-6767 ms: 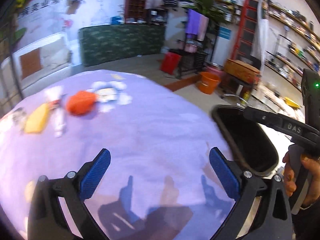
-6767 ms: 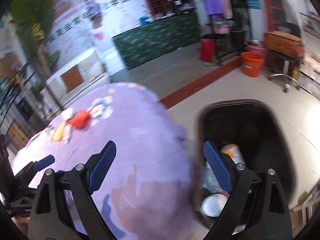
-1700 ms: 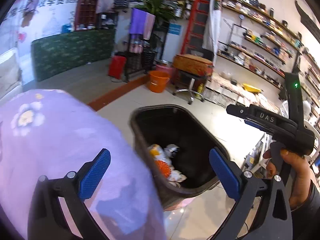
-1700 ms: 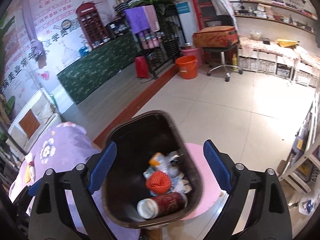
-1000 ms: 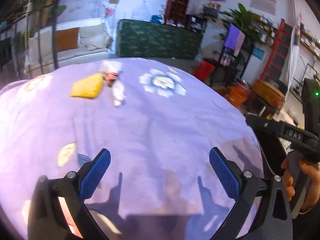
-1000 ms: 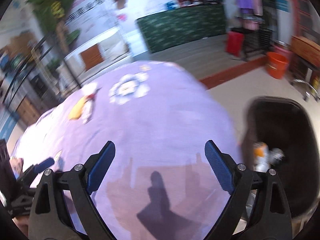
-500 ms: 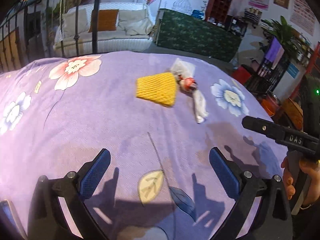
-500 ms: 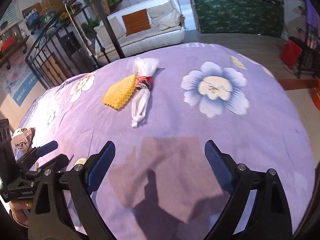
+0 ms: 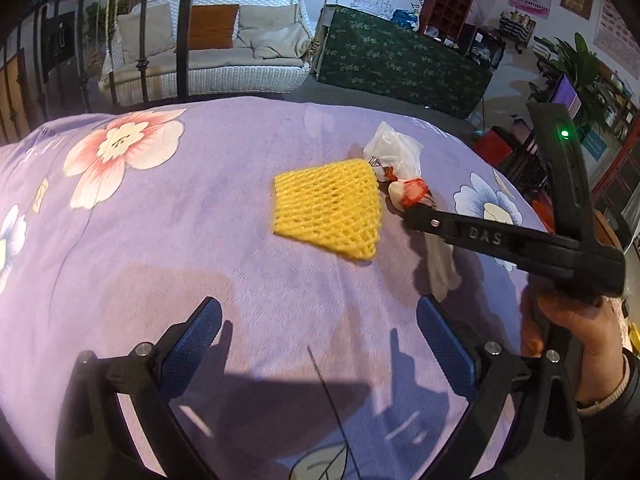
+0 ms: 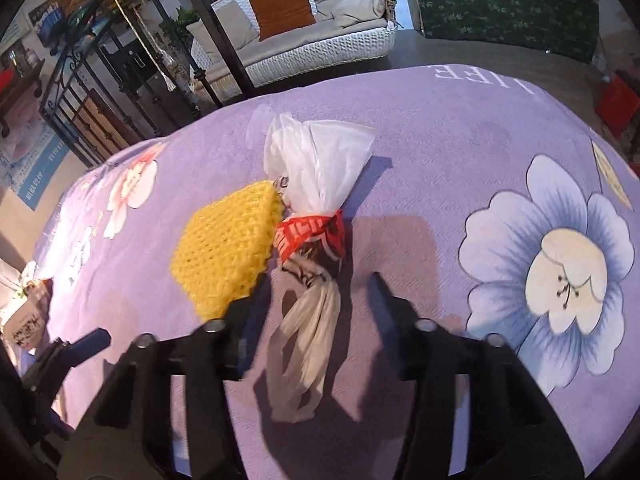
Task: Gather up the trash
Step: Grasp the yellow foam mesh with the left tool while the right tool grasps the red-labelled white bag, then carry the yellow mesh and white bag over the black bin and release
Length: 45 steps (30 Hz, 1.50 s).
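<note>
A yellow foam net sleeve lies flat on the purple flowered tablecloth; it also shows in the right wrist view. Touching its right side lies a knotted white plastic bag with a red printed band, seen in the left wrist view. My right gripper is open, low over the cloth, its jaws either side of the bag's lower tail. My left gripper is open and empty, nearer than the yellow sleeve.
The table's far edge curves behind the trash. A white wicker sofa and a black metal post stand beyond it. A small paper bag sits at the cloth's left edge.
Both grippers swung from the bin back over the table and closed in on the trash. The right gripper dropped to straddle the plastic bag and its jaws narrowed. The left stayed wide open.
</note>
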Available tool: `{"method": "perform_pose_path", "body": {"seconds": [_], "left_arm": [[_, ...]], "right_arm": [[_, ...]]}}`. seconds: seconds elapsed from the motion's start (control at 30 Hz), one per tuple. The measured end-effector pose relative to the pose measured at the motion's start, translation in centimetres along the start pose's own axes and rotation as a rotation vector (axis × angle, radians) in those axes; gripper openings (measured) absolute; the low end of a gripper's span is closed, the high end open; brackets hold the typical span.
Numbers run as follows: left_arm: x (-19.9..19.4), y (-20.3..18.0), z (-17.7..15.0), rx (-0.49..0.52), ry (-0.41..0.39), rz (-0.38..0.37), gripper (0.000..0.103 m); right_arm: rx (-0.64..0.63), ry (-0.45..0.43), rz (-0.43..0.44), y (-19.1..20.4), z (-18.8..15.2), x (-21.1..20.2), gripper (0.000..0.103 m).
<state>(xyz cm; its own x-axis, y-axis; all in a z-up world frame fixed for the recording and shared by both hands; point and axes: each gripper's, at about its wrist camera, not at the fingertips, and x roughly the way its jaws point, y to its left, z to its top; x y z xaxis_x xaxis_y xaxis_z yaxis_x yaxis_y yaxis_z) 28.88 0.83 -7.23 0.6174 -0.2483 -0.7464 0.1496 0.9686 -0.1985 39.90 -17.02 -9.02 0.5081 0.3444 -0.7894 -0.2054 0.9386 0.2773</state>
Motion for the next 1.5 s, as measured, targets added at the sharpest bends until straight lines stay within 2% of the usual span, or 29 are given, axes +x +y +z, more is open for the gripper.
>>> {"method": "perform_pose_path", "body": {"seconds": [0.03, 0.07, 0.2, 0.27, 0.4, 0.5, 0.6, 0.67, 0.77, 1.13, 1.5], "left_arm": [[0.3, -0.3, 0.3, 0.013, -0.003, 0.002, 0.093], [0.6, -0.6, 0.6, 0.026, -0.006, 0.003, 0.093], [2.1, -2.5, 2.1, 0.087, -0.016, 0.008, 0.09], [3.1, -3.5, 2.8, 0.125, -0.016, 0.017, 0.089], [5.9, -4.3, 3.7, 0.144, 0.025, 0.055, 0.079], [7.4, -4.0, 3.9, 0.137, 0.046, 0.093, 0.066], [7.1, -3.6, 3.9, 0.125, 0.028, 0.128, 0.045], [6.7, -3.3, 3.9, 0.104, 0.025, 0.113, 0.028], [5.6, -3.0, 3.6, 0.072, 0.01, 0.094, 0.018], [-0.8, -4.3, 0.0, 0.012, -0.078, -0.028, 0.017], [-7.2, -7.9, -6.7, 0.007, -0.119, -0.166, 0.017]], "right_arm": [[0.006, -0.004, 0.016, -0.4, -0.1, -0.5, 0.014], [0.015, -0.013, 0.031, -0.7, -0.2, -1.1, 0.014], [-0.006, -0.079, -0.01, -1.6, -0.9, -4.2, 0.012], [0.008, -0.1, -0.001, -2.2, -1.5, -5.7, 0.012], [0.03, -0.136, 0.002, -2.9, -2.8, -8.6, 0.012], [0.044, -0.152, 0.026, -3.1, -4.2, -10.6, 0.012], [0.052, -0.175, 0.029, -3.2, -5.3, -12.0, 0.012], [0.063, -0.185, 0.031, -3.3, -6.2, -12.8, 0.012], [0.071, -0.199, 0.023, -3.3, -7.2, -13.6, 0.012], [0.084, -0.242, -0.022, -3.6, -11.4, -16.8, 0.012], [0.131, -0.288, -0.042, -4.9, -17.4, -21.9, 0.012]]}}
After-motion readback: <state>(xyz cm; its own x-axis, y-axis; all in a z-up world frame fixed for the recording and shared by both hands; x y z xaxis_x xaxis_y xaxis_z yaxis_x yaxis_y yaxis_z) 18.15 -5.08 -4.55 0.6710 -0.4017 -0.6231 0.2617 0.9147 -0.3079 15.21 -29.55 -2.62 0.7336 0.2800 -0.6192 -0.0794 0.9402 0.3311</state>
